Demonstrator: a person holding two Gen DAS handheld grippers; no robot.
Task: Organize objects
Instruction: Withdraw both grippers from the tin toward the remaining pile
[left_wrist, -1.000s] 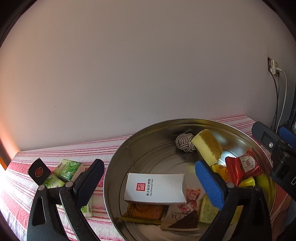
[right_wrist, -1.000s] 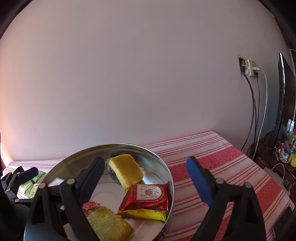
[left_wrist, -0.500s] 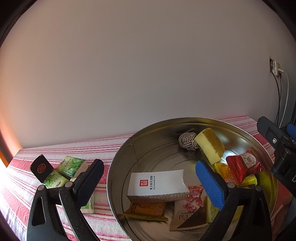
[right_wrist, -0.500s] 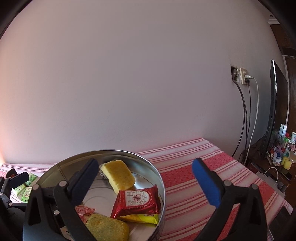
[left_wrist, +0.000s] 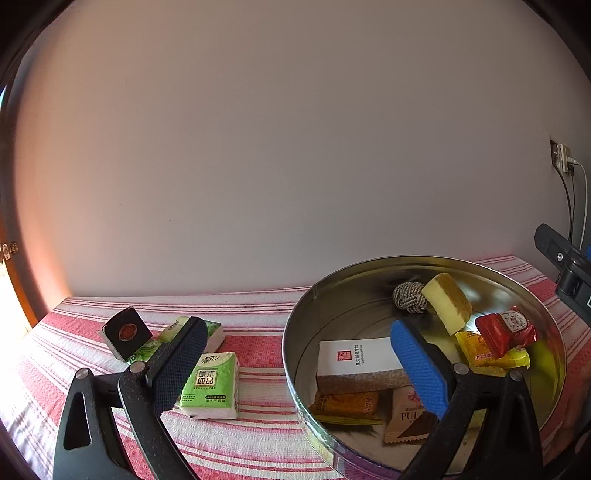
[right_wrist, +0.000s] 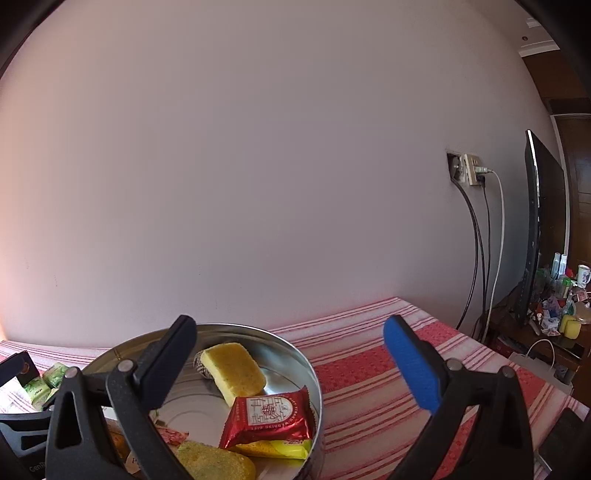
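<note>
Since a second ago the left hand-held gripper (left_wrist: 295, 354) has swung away from the round tin (left_wrist: 369, 266), so the tissue packs that sat half hidden beyond its dark finger now lie in plain sight, and the right hand-held gripper (right_wrist: 290, 356) has just been opening its jaws to their widest with nothing between them. Most of the sorting looks done: inside the tin, ahead of and below the left gripper's blue finger, lie a white box (left_wrist: 351, 360), a yellow sponge (left_wrist: 447, 302), a knotted rope ball (left_wrist: 408, 297), a red snack packet (left_wrist: 508, 330), a yellow packet (left_wrist: 476, 350) under it, an orange packet (left_wrist: 347, 404) and a brown-and-pink packet (left_wrist: 406, 419). What seems left sits outside the tin on the striped tabletop (left_wrist: 258, 450): a green tissue pack (left_wrist: 210, 386) just beside the left gripper's dark finger, a second green pack (left_wrist: 214, 330) beyond that finger and partly hidden by it, and a small dark box (left_wrist: 126, 331) standing tilted farther out to the left. The left gripper is also wide open and holds nothing; its gap frames the bare cloth between the near tissue pack and the tin's rim. The right gripper hangs empty over the tin's far side. My guess is that the tissue packs and the dark box are the remaining items to go in, the near pack first.
</note>
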